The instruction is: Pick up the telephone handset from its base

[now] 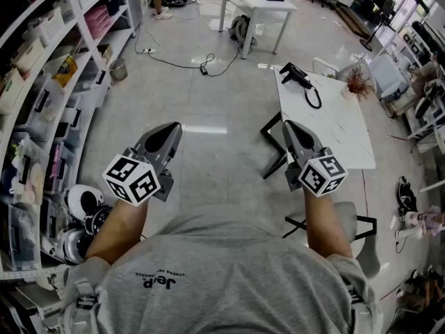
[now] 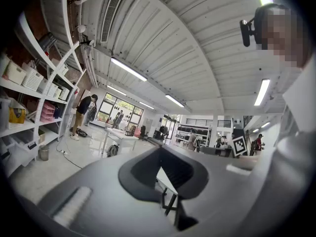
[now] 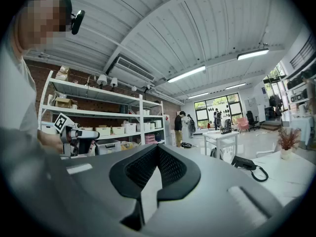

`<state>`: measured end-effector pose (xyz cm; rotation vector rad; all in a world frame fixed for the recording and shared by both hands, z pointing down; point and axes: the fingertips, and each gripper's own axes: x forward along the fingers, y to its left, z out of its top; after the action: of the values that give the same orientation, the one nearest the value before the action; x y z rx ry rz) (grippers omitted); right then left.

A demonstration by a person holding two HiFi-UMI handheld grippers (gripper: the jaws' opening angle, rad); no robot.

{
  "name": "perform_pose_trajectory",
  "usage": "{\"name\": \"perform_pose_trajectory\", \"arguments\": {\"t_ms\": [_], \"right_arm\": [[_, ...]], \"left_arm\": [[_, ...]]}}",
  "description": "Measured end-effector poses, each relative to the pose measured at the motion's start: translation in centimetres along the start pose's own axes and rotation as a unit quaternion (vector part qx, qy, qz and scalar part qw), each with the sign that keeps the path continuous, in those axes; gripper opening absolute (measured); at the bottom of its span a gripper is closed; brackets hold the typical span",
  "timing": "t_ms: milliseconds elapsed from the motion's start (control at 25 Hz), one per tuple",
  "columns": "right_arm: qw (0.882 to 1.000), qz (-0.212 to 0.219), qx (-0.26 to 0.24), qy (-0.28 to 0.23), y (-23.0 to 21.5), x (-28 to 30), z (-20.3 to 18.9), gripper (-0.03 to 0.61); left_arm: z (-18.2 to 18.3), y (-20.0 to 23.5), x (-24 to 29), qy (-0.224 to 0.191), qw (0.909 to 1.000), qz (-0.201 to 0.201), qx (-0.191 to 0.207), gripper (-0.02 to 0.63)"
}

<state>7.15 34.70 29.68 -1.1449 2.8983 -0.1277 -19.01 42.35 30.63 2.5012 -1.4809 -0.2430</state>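
Note:
The black telephone (image 1: 297,76) lies on the far end of a white marble-look table (image 1: 334,127), its handset on the base and its cord (image 1: 314,100) looped beside it. The right gripper view shows the telephone (image 3: 244,163) ahead to the right, well beyond reach. My right gripper (image 1: 287,124) is held level in the air in front of the table's near left side, jaws shut and empty (image 3: 158,146). My left gripper (image 1: 176,126) hovers over the floor further left, its jaws (image 2: 160,150) together with nothing between them.
A small reddish plant (image 1: 358,82) stands on the table right of the phone. Black folding legs (image 1: 273,152) stick out under the table. White shelving (image 1: 42,103) lines the left wall, with helmets (image 1: 82,204) below. A cable (image 1: 201,65) crosses the floor before another white table (image 1: 256,4).

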Motion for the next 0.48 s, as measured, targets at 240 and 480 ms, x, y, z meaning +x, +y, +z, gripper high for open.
{"name": "perform_pose_trajectory", "arguments": {"t_ms": [240,480], "right_arm": [[1.0,0.003,-0.004,-0.001,-1.7,-0.2,0.1,-0.002],[1.0,0.006,-0.006,-0.003,-3.4,-0.8,0.4,-0.002]], "left_arm": [[-0.2,-0.7,1.6,-0.001,1.0,0.001,0.005,0.035],[-0.3,-1.9,2.9,-0.002,0.9999,0.006,0.009,0.035]]}}
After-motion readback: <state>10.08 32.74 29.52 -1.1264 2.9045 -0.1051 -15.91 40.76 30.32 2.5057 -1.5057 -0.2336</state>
